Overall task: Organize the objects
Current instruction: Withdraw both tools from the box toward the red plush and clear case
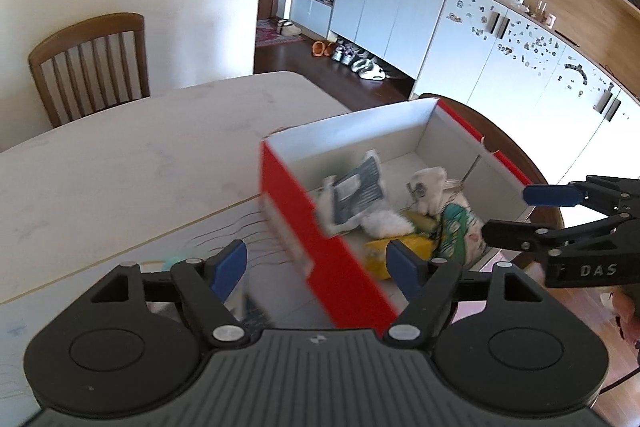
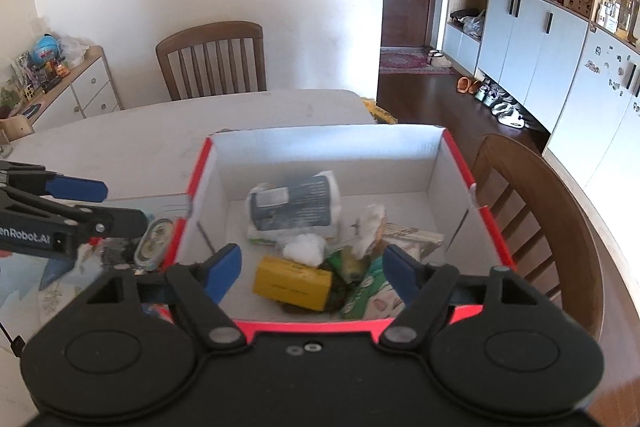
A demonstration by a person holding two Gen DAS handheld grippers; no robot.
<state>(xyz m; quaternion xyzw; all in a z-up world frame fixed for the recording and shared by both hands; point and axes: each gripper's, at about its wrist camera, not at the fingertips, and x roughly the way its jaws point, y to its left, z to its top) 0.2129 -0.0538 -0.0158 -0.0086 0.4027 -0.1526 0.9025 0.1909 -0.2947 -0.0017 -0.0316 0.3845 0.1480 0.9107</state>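
Note:
A red cardboard box with a white inside stands on the pale table. In it lie a blue-grey packet, a white fluffy wad, a yellow carton and a green patterned pouch. A white plush toy shows in the left wrist view. My right gripper hangs open over the box's near end, nothing between its fingers. My left gripper is open too; the box's red left wall runs between its fingers, and the pads stand clear of it.
An oval tin and printed sheets lie on the table left of the box. One wooden chair stands close at the box's right, another at the table's far side. Cabinets line the right wall.

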